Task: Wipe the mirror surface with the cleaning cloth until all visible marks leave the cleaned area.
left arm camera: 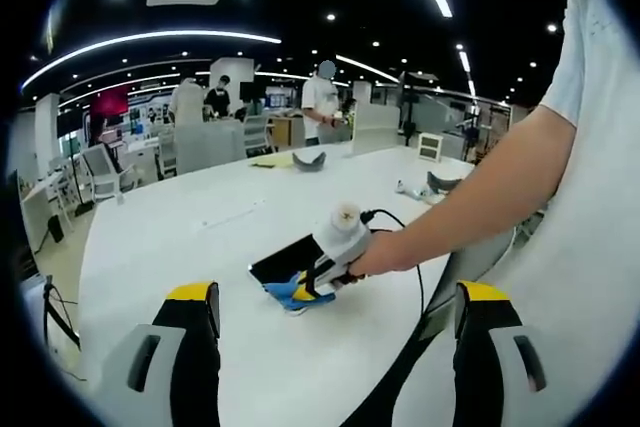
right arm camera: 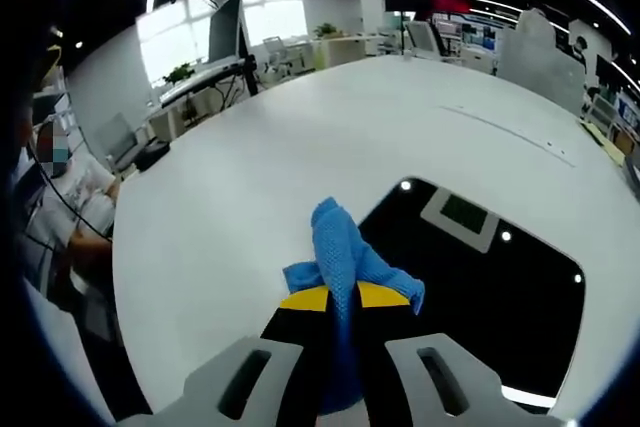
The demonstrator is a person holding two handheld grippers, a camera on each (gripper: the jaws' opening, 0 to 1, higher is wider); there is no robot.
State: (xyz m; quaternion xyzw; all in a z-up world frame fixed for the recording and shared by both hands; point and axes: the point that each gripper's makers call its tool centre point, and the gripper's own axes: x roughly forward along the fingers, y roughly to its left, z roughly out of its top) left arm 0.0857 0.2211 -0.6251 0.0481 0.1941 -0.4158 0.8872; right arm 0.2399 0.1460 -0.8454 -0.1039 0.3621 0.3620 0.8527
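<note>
White counter (right arm camera: 250, 177) carries the fragile mirror (right arm camera: 480, 267); my right fingers (right arm camera: 342, 309) pinch the limp cloth (right arm camera: 340, 257) midway, left fingers (left arm camera: 335, 312) apart.

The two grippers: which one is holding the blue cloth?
The right gripper, beside the dark rectangular mirror on the white table, has the blue cleaning cloth pinched between its shut jaws. The left gripper has open, empty jaws.

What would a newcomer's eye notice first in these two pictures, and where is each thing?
In the right gripper view, the right gripper is shut on a bright blue cloth at the edge of a dark mirror, which lies flat on the white table and reflects ceiling lights. In the left gripper view, the left gripper hangs open above the table, and a person's arm reaches in from the right.
</note>
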